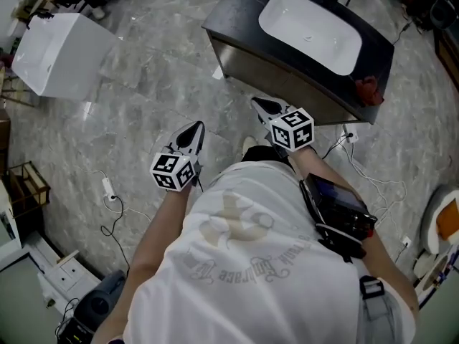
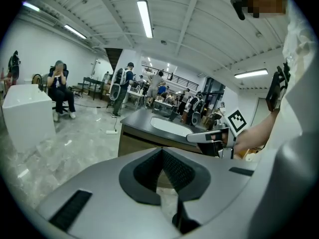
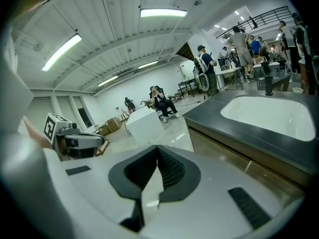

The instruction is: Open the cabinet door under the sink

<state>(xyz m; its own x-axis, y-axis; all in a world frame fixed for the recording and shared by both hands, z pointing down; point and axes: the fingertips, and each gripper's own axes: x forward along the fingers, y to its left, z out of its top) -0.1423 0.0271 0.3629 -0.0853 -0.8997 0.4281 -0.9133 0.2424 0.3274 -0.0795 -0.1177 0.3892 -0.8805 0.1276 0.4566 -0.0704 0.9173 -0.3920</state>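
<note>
The sink cabinet [image 1: 283,74] stands on the floor ahead of me, with a dark countertop [image 1: 237,9] and a white basin [image 1: 312,29]. Its brown front [image 3: 239,166] faces me, doors closed. My left gripper [image 1: 195,127] is shut and empty, out over the floor to the left of the cabinet. My right gripper [image 1: 259,104] is also shut and empty, close in front of the cabinet's face without touching it. In the left gripper view the shut jaws [image 2: 160,152] point at the cabinet's corner [image 2: 130,146]. The right gripper's shut jaws [image 3: 157,149] point along the cabinet front.
A white box [image 1: 61,52] stands on the marble floor at far left. Cables and a power strip [image 1: 109,187] lie near my feet. A red object [image 1: 368,89] rests on the countertop's right end. Several people [image 2: 122,86] stand and sit in the background.
</note>
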